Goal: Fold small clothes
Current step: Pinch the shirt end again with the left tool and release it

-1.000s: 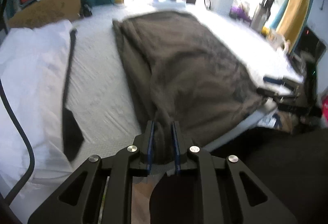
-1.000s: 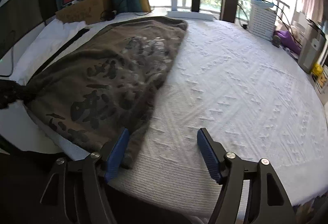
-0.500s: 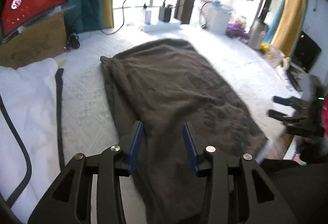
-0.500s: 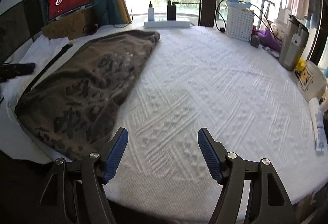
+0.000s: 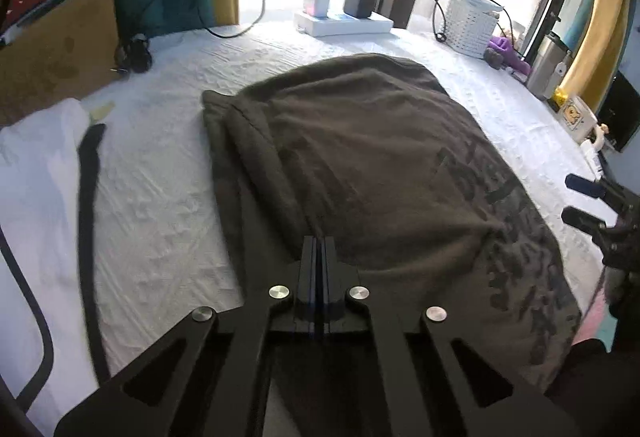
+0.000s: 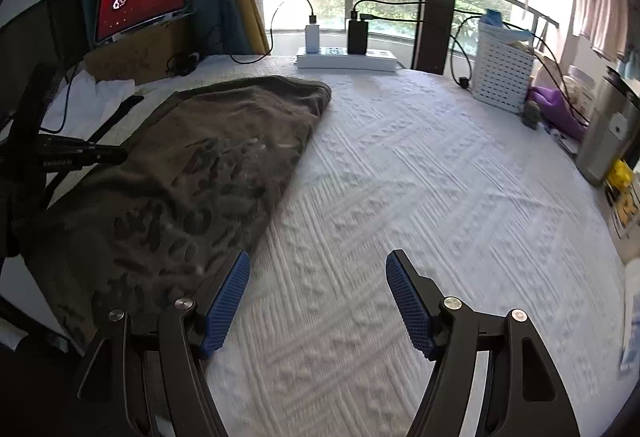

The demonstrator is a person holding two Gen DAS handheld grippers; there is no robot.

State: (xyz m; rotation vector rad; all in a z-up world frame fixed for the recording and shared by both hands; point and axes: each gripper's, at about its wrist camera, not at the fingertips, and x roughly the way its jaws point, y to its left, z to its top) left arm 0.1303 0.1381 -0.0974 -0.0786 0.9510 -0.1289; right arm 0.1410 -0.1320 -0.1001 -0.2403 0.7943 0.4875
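**Brown garment spread on the bed, left tool pressed together**

At the far left of the left wrist view lies a white cloth (image 5: 36, 173) with a black strap (image 5: 88, 197) along its edge. Next comes the bed (image 5: 160, 205) in its white textured cover, and on it the brown printed garment (image 5: 360, 157), lying flat with one side folded over. The left tool (image 5: 319, 249) has just been closing and now stands pressed together over the garment's near edge; whether any fabric is caught between its pads is hard to tell. To the right, the right tool (image 6: 318, 277) is spread wide over bare cover, its left finger just beside the garment's edge, holding nothing.
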